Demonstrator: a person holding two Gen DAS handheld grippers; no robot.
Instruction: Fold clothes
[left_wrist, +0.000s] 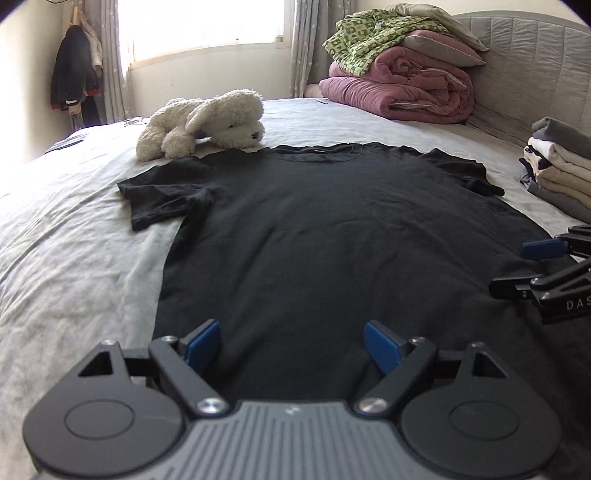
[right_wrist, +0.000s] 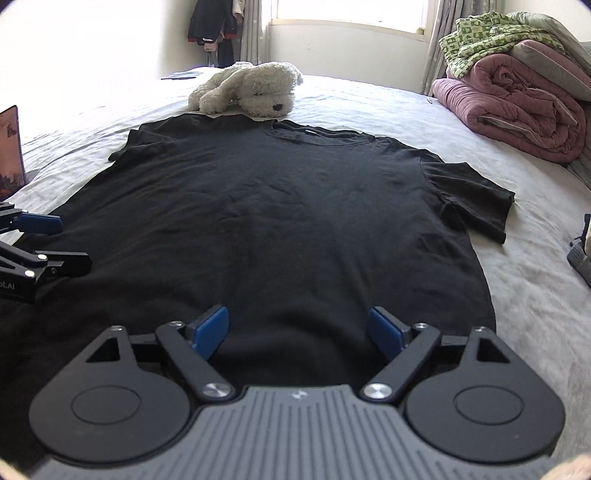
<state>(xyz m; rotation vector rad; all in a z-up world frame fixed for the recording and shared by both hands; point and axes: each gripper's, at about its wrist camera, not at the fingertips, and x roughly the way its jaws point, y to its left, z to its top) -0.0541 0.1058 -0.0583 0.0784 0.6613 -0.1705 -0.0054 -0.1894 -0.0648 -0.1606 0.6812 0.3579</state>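
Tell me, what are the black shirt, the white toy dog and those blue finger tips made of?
The black T-shirt looks like soft matte cotton knit: it lies limp with fine wrinkles. The toy dog looks like shaggy plush, its pile curly and clumped. The blue pads on the right gripper look like smooth matte rubber or plastic; which, I cannot tell.

1. Black short-sleeved T-shirt (left_wrist: 332, 229), spread flat and unfolded, filling the middle of both frames.
2. Collar toward the upper centre, hem at the bottom edge.
3. Both sleeves out sideways; lightly wrinkled fabric.
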